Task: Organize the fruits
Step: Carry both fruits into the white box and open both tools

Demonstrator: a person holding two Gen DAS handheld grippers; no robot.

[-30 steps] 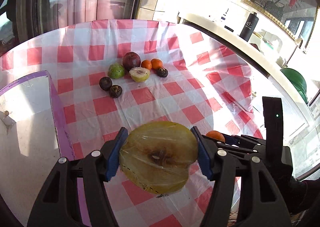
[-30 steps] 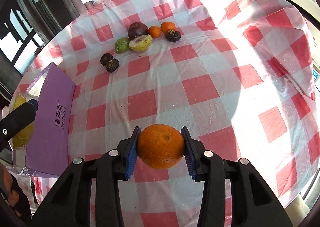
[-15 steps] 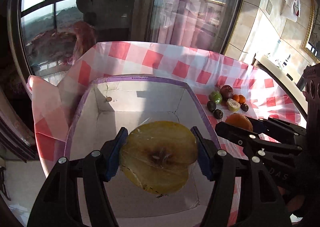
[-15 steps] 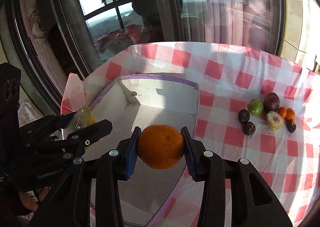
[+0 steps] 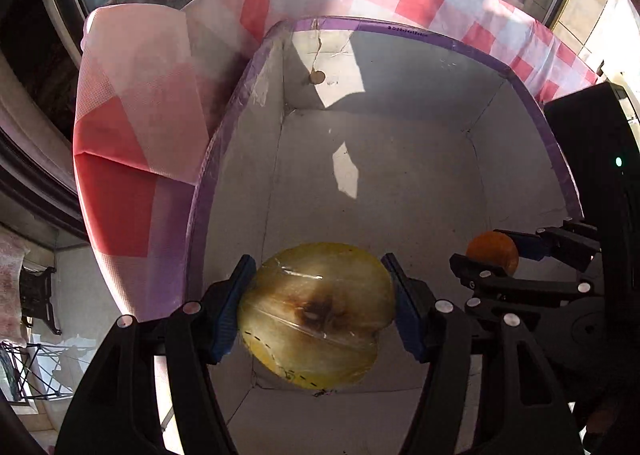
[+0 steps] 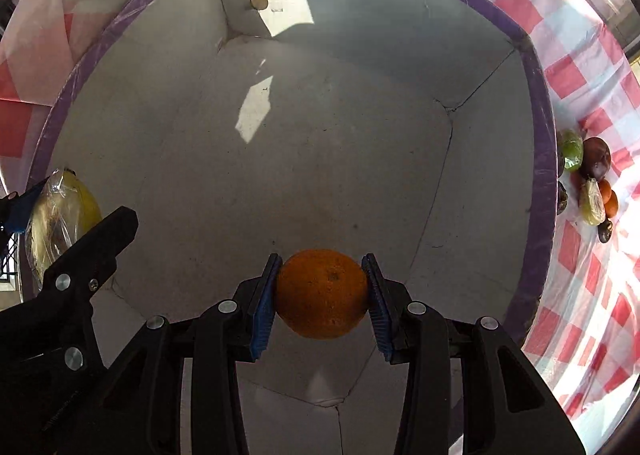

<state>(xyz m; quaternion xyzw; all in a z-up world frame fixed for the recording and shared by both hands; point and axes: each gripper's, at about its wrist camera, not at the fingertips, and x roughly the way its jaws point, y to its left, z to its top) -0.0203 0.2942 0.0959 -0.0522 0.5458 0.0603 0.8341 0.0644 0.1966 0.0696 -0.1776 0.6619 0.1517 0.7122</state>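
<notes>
Checked tablecloth (image 6: pixel 576 215) carries purple-rimmed box (image 6: pixel 544 159); fruit cluster (image 6: pixel 592 183) just beside.

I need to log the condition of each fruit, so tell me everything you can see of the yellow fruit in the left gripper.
The yellow fruit is a halved piece wrapped in clear, wrinkled film, its cut face pale yellow-brown with a dark core. The left gripper clamps it on both sides between blue pads, cut face toward the camera. It hangs above the white floor of the purple-rimmed box, touching nothing else.
</notes>
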